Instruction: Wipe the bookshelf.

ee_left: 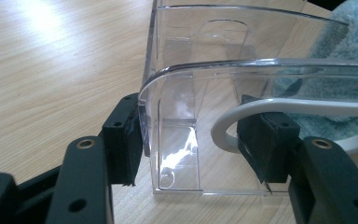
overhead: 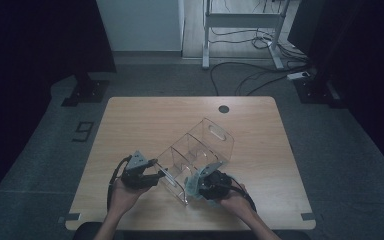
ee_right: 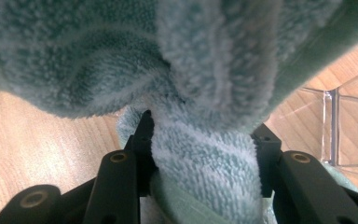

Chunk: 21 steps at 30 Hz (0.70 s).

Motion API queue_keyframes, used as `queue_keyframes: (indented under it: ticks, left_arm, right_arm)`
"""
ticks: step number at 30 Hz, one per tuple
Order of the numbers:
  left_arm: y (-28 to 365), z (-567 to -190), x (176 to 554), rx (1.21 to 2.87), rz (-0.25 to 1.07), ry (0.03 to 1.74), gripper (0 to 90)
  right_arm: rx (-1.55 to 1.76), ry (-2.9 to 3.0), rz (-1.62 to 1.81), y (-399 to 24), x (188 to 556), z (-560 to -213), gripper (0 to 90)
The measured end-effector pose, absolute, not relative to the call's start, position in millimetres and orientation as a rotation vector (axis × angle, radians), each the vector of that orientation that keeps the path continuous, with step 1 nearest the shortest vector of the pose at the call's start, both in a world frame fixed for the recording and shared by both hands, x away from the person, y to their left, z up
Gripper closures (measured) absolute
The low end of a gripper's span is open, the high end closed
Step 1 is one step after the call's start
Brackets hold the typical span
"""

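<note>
Organizer point(overhead: 196, 150) end wall pinched by left tongs point(ee_left: 191, 144); right tongs point(ee_right: 205, 154) clamp green towel point(ee_right: 205, 70) beside it.

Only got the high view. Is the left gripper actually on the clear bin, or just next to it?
Observer: On it, as far as I can tell. In the left gripper view, the left gripper straddles a corner of the clear bin, with one pad pressed on the outside wall.
Operator: And the other pad?
Observer: It sits against a white loop at that end of the bin.
Operator: Right one holding anything?
Observer: Yes. The right gripper is shut on a bunched pale green towel.
</note>
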State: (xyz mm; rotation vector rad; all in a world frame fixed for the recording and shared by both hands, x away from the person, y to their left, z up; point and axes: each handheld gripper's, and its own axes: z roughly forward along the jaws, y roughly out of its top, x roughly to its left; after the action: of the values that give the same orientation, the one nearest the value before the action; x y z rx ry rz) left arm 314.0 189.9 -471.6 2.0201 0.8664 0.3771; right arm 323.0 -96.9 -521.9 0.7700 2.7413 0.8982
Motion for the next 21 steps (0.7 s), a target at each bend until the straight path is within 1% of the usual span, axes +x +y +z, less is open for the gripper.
queue_keyframes:
  ticks: [5, 10, 21]
  left_arm:
    - [193, -471, 312, 2.013, 0.372, 0.830, 40.2]
    - [193, -471, 312, 2.008, 0.392, 0.830, 43.1]
    - [194, -472, 312, 1.995, 0.385, 0.827, 44.4]
  right_arm:
    - [0.800, 2.716, 0.887, -100, 328, -522, 55.7]
    - [0.826, 2.717, 0.916, -104, 329, -519, 55.3]
    - [0.817, 2.671, 1.024, -124, 314, -482, 55.6]
